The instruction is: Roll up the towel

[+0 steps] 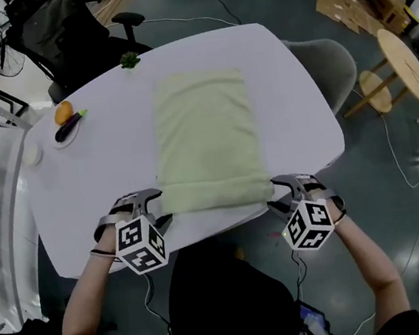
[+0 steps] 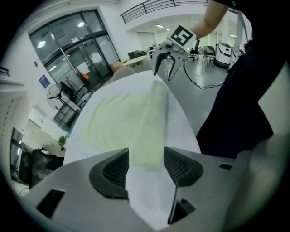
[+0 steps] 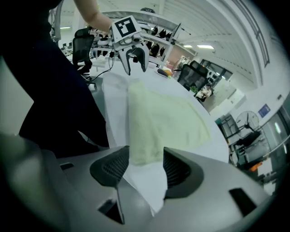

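A pale green towel (image 1: 205, 136) lies lengthwise on the white table (image 1: 281, 74). Its near end is turned over into a low roll (image 1: 214, 195) along the table's front edge. My left gripper (image 1: 157, 208) hovers at the roll's left end, open, and the towel's corner (image 2: 147, 156) shows beyond its jaws with nothing pinched. At the roll's right end, my right gripper (image 1: 280, 194) is also open, the towel's end (image 3: 145, 152) lying just past its pads. Each gripper view shows the other gripper across the towel: the right gripper (image 2: 166, 63) and the left gripper (image 3: 134, 61).
A plate (image 1: 66, 129) with an orange and a dark eggplant sits at the table's left, a small green sprig (image 1: 129, 59) at the far edge. A black office chair (image 1: 64, 28) stands behind, a grey chair (image 1: 331, 66) and wooden stools (image 1: 401, 68) to the right.
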A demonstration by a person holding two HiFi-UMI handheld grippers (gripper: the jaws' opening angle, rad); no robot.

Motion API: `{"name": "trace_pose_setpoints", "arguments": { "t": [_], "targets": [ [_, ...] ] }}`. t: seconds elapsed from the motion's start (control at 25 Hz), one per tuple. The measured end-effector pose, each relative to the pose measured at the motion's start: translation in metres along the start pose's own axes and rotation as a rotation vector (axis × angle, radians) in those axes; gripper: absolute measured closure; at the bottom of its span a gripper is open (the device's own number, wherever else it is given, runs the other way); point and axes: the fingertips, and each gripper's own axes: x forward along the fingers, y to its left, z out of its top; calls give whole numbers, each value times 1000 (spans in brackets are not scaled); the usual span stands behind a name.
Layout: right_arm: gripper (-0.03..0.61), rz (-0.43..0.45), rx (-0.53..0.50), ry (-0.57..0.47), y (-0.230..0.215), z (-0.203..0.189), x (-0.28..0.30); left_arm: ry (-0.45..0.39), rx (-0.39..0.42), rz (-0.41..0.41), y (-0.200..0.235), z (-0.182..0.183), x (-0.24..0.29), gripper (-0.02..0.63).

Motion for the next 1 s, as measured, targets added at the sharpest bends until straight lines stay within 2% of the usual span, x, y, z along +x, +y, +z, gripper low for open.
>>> {"name": "trace_pose_setpoints", "arguments": {
  "t": [0.16,0.36,0.48,0.56,0.64,0.68,0.72,0.76,0.88,1.0],
  "targets": [
    [330,41,-36,9,22,2,23,44,58,-45,-30,-12,30,344],
    [330,86,-47,67,36,-12,50,84,31,-50,-27,-34,61,344],
    [324,118,1,66,33,-15,55,71,18,-34,-17,-37,65,354],
    [325,144,21,65,32,-15,55,73,53,11,-9,-37,67,440],
    [325,146,9,74,31,-15,55,88,120,16,-12,-38,70,445],
    [327,124,-11,81,28,-16,55,92,137,12,-13,-37,71,453],
    [367,80,-46,90,23,-18,55,94,141,10,-12,-37,70,465],
    [462,27,-100,100,18,-19,55,93,140,11,-11,-36,69,484],
    [477,-83,-272,119,14,-19,53,102,141,22,-8,-35,61,529],
    [509,-173,-324,92,6,-11,40,104,156,59,-4,-30,47,535]
  ]
}}
